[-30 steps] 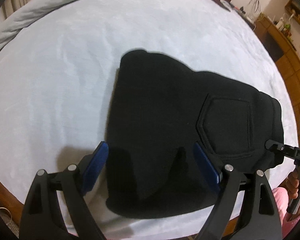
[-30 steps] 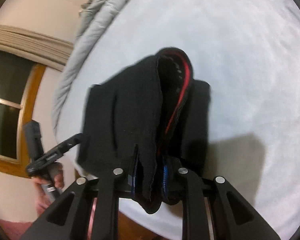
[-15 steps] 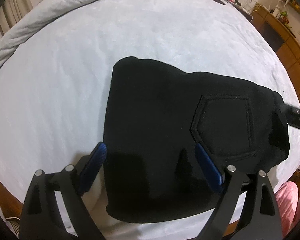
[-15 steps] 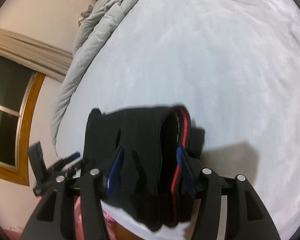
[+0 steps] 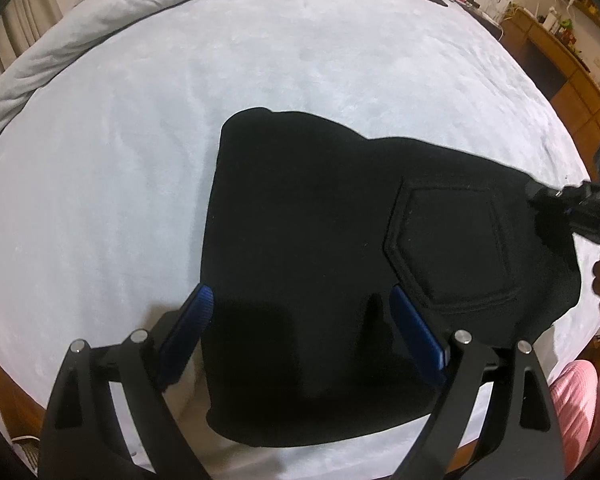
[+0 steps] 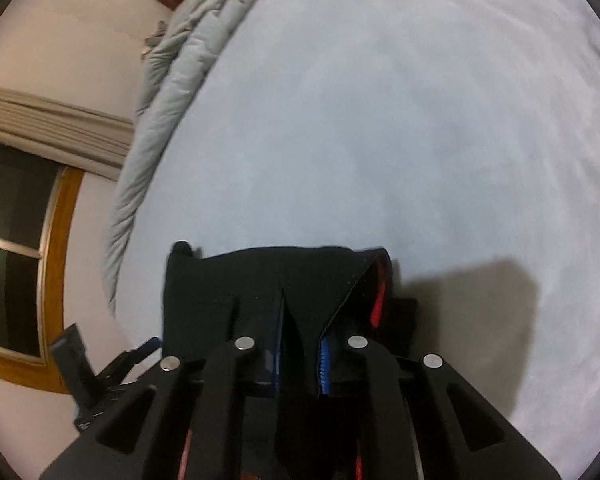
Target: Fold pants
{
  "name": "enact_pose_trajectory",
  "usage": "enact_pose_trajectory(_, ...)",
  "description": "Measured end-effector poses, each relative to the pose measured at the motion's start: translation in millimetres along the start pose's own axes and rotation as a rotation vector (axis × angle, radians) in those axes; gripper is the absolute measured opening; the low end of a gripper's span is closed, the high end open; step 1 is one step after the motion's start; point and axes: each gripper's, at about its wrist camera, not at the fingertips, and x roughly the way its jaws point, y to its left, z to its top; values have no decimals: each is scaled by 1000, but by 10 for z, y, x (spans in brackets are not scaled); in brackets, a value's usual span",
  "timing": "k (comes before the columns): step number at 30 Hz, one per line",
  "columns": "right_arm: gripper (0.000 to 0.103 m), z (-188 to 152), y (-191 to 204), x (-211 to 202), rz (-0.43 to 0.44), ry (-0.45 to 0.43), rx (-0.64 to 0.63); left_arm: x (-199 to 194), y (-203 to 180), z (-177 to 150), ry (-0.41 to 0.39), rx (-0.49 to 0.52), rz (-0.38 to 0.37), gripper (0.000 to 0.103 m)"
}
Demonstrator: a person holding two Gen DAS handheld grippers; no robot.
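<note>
Pants (image 5: 320,280) lay folded on bed (image 5: 140,160), near its front edge. Right gripper (image 6: 300,354) pinched waistband end; left gripper (image 5: 300,328) hovered wide open, empty. Best: lower pinched edge flat before letting go.

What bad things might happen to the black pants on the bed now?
1. The right gripper pinches only a thin bit of the pants near the waistband; that fabric might slip out if it pulls.
2. The pants lie close to the near edge of the bed, so a tug toward the person may drag them off.
3. The left gripper is open above the cloth and holds nothing down, so the fold may come undone.
</note>
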Motion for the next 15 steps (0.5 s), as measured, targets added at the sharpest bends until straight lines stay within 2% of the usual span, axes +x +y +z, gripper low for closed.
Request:
enact_pose_trajectory(3,21,-45,18,-42,26,-3,-14,-32,-5,-26,-10,7,-1,89)
enact_pose_trajectory(7,46,-201,118,-284,12,-11,-55,-79,-30,-37,-20,7,-8,89)
enact_pose_trajectory(8,48,-259,132,-324,6,-6,-62,-86,-34,-38,-21,6,-11,89)
enact_pose_trajectory(15,50,-790,146,-382,-14,85,-81,-132,-81,-48,-28,6,-15,89)
